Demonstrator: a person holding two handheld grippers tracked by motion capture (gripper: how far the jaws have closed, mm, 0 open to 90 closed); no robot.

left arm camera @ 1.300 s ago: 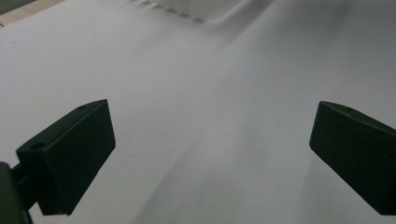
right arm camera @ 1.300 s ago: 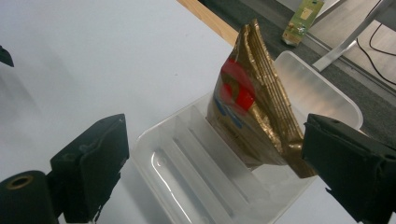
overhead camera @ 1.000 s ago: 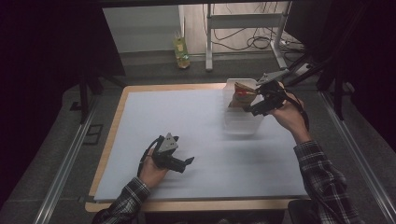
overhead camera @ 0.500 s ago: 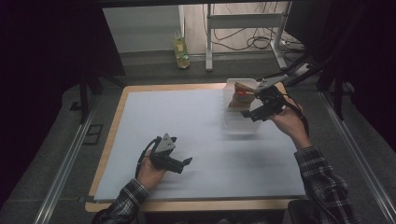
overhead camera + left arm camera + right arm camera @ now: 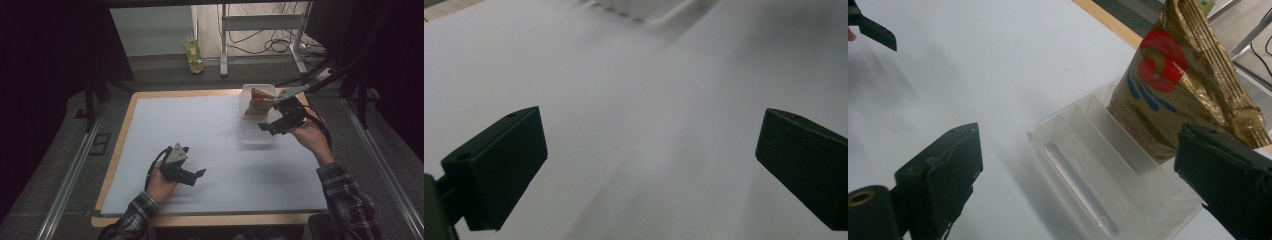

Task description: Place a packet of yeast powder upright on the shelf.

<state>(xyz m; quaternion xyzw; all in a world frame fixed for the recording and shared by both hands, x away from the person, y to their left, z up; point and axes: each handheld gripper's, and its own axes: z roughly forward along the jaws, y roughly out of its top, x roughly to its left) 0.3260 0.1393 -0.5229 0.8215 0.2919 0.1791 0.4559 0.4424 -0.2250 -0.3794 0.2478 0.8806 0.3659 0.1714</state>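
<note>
Right gripper held over the bin; left gripper idle on the desk.
The white-covered desk (image 5: 200, 130) carries a clear plastic divided bin (image 5: 1108, 175), its near corner cut off; a gold foil snack bag (image 5: 1178, 85) stands upright in its far compartment, print unreadable. Right gripper (image 5: 272, 126) and left gripper (image 5: 196, 175) both released, jaws apart, empty.

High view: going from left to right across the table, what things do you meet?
Left hand-held gripper → clear bin → gold bag → right hand-held gripper, above the bin's right side.
</note>
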